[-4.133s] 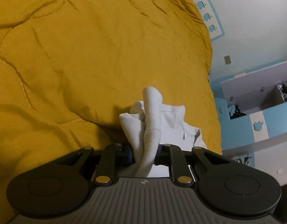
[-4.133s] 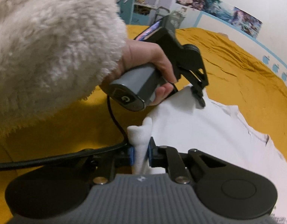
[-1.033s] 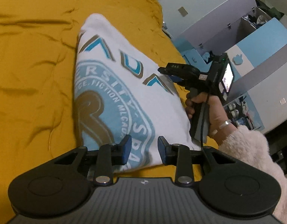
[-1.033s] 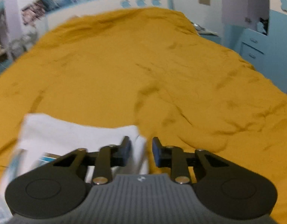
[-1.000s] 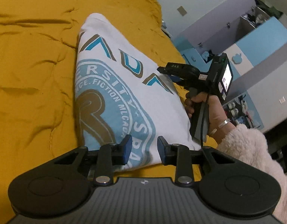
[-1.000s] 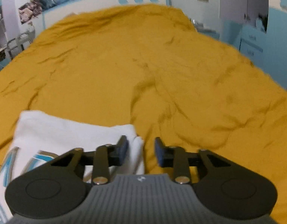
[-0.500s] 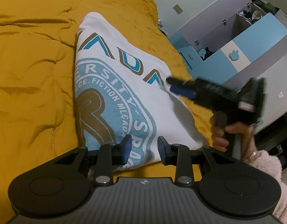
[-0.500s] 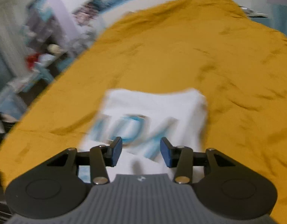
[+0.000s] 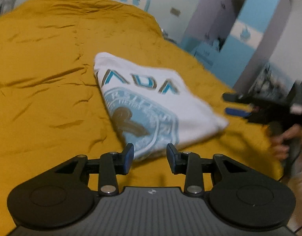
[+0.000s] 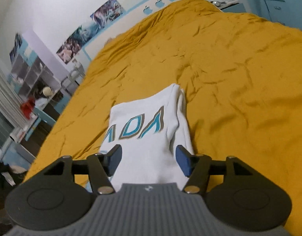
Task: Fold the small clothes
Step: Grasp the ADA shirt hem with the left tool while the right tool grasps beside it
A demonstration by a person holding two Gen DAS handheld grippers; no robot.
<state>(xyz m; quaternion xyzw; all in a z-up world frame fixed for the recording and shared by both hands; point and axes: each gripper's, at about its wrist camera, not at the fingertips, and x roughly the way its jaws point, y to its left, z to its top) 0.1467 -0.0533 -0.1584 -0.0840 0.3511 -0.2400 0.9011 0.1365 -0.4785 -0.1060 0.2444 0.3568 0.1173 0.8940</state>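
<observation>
Left wrist view: the folded white shirt (image 9: 151,102) lies flat on the mustard bedspread (image 9: 42,78), which spreads bare on its left and beyond it. The shirt's print reads "ADA" above a round blue badge whose lettering is blurred. The left tool (image 9: 150,158) hangs released just short of the shirt's near edge, nothing between its pads. To the shirt's right the right tool (image 9: 237,104) hovers over the bedspread near the bed's edge, gripped by a hand (image 9: 282,139).

Right wrist view: the shirt (image 10: 149,129) lies below the right tool (image 10: 149,159), whose jaws have just been opening and stand wide, untouched by cloth. Bare bedspread (image 10: 239,78) runs beyond and right of the shirt; left of it stand shelves (image 10: 31,72) and posters (image 10: 88,31).
</observation>
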